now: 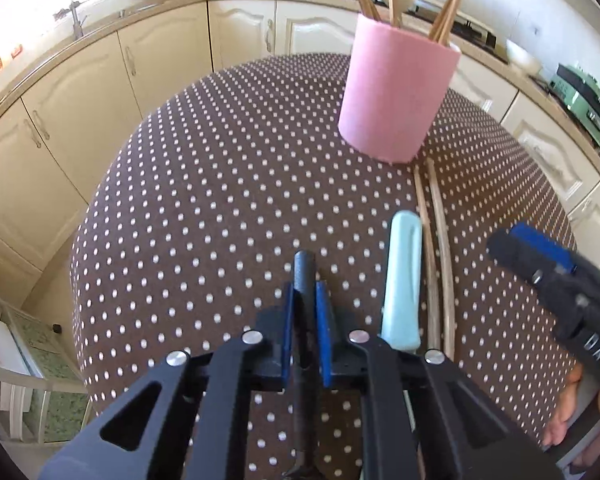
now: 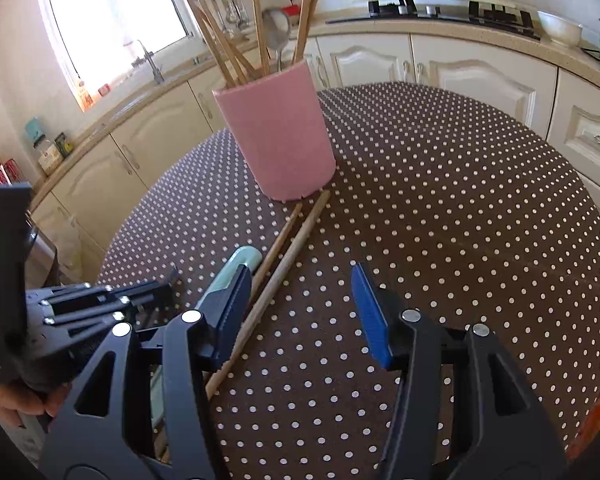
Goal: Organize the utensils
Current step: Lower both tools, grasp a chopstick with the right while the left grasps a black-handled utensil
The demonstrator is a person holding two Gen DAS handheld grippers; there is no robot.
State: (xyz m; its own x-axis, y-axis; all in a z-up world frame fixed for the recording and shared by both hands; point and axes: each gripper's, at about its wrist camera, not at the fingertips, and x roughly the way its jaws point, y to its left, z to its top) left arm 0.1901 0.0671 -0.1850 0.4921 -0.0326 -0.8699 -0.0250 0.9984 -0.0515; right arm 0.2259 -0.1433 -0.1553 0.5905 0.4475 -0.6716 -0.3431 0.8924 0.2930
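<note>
Blue pads of the left gripper (image 1: 306,320) are clamped on a black handle (image 1: 305,276) lying on the dotted cloth (image 1: 204,200). Just beside it lies a pale teal handle (image 1: 402,280), then two wooden sticks (image 1: 440,248) running up to the pink holder (image 1: 396,96), which stands upright with chopsticks in it. Over on the other side, the right gripper (image 2: 300,312) hangs with jaws apart, empty, above the sticks (image 2: 284,264).
</note>
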